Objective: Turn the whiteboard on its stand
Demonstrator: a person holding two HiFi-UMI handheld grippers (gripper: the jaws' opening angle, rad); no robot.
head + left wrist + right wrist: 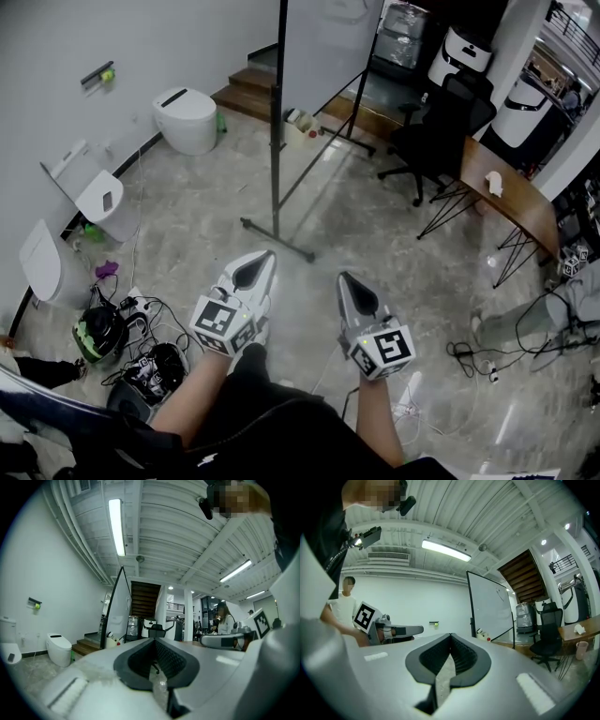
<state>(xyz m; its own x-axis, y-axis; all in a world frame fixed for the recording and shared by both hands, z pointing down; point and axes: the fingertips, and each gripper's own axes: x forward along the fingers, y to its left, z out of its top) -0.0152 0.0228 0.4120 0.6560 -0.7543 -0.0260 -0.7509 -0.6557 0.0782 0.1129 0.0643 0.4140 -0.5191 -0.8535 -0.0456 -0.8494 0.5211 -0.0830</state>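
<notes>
- Black ribbed rubber lines the jaws of our left gripper [153,640]. They are pressed together at the tips, with nothing between them.
- Our right gripper [451,635] is the same, its jaws closed on nothing. Both grippers are held level, side by side, pointing ahead over the floor [375,234].
- The whiteboard [323,47] stands across the room, well apart from both grippers. It hangs in a dark frame on its stand [276,141], whose foot bar rests on the floor directly ahead of us.
- From our left gripper view the board shows almost edge-on. From the right gripper view we see more of its white face.
- An office chair [436,131] stands just to the right of the stand, and a white toilet [187,117] sits to its left by the wall.
- We judge that the task has not begun, since neither gripper touches the board or the stand.
- Everything is left to do. We have to close the gap, open a pair of jaws, take hold of the frame's edge and swing the board round on its pivots.
</notes>
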